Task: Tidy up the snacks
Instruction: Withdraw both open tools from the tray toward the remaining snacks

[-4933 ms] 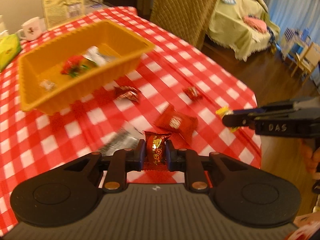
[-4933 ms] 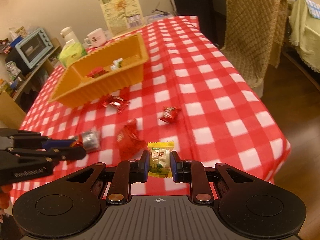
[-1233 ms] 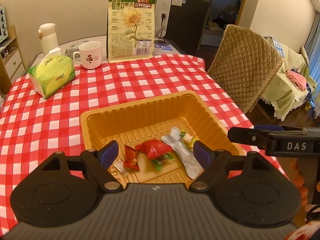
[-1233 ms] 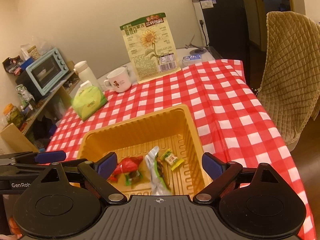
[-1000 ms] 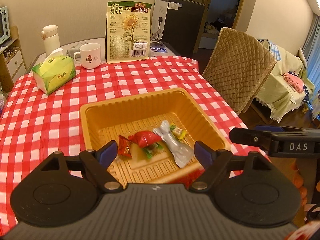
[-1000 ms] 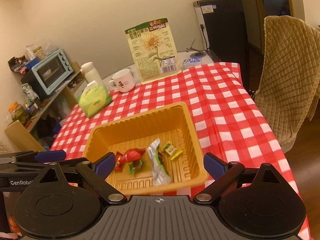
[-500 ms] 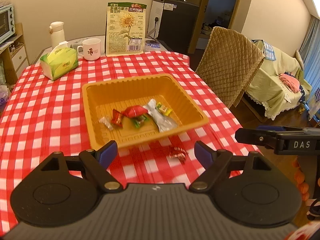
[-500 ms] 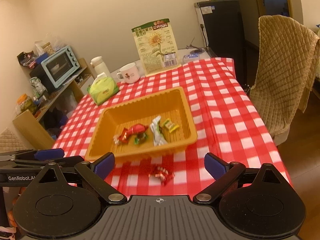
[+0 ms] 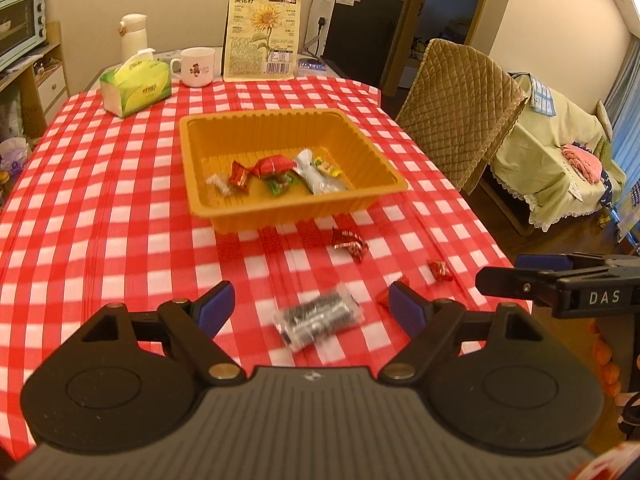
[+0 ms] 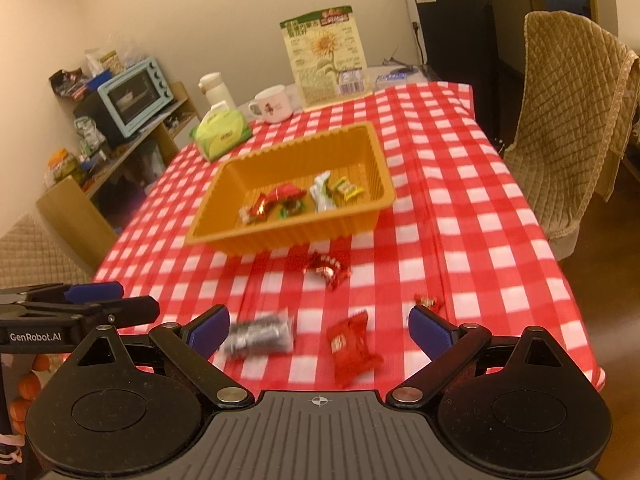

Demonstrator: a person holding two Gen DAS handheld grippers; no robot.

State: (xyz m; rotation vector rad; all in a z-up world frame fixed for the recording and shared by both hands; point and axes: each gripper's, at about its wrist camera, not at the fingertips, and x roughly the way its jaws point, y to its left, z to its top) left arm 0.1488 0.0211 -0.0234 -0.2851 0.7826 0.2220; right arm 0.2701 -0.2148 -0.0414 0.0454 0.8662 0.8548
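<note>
currently both the left gripper [image 9: 308,306] and right gripper [image 10: 318,330] are spread wide, empty. the dark foil snack pack [image 9: 318,316] lies near the table edge, short of the orange tray [image 9: 384,162]; light, crinkly, slippery: pinch mid-body.

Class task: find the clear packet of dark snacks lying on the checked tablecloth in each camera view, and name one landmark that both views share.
Left wrist view: clear packet of dark snacks, lower centre, between the open gripper's fingers.
Right wrist view: same packet, lower left of centre, beside the left finger's blue pad.
Shared landmark: orange plastic tray, farther up the table in both.
</note>
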